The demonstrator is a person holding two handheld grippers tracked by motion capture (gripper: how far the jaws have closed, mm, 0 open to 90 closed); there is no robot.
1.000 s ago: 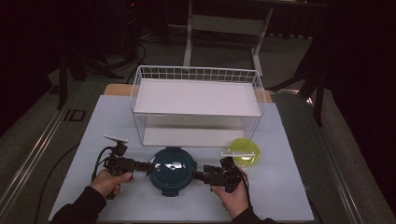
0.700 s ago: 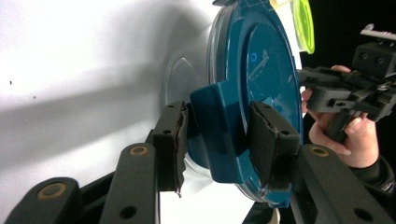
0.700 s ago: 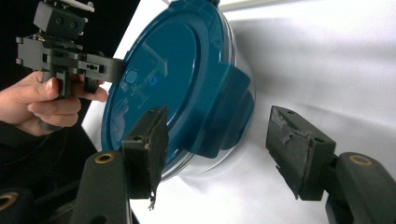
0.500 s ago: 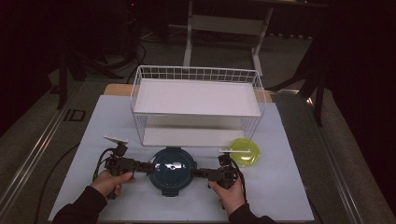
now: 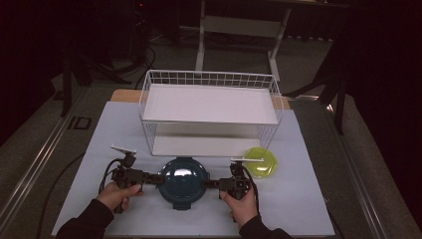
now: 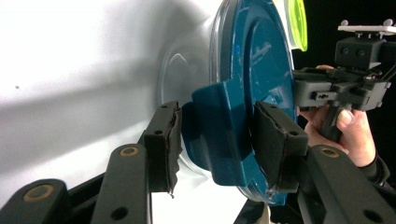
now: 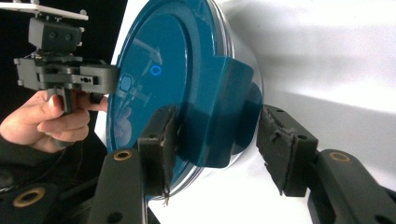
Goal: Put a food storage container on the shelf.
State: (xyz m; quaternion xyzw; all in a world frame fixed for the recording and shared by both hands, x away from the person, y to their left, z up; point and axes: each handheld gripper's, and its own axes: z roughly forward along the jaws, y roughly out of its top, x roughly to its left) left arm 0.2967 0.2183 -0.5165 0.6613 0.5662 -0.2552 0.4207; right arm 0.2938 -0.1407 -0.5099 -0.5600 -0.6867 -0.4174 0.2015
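The left gripper [image 5: 155,179] is held level in the left hand [image 5: 118,195], jaws pointed right and spread. The right gripper [image 5: 208,183] is held in the right hand [image 5: 240,205], jaws pointed left and likewise spread. Both forearms are kept low.

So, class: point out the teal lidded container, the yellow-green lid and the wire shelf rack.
teal lidded container [image 5: 182,177], high view, centre of its lid
yellow-green lid [image 5: 262,162], high view, its middle
wire shelf rack [image 5: 209,78], high view, back rim

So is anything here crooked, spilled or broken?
Nothing spilled or broken. The teal-lidded container sits flat on the table, each gripper straddling a side tab: left gripper, right gripper. The wire rack stands straight; the yellow-green lid lies flat.
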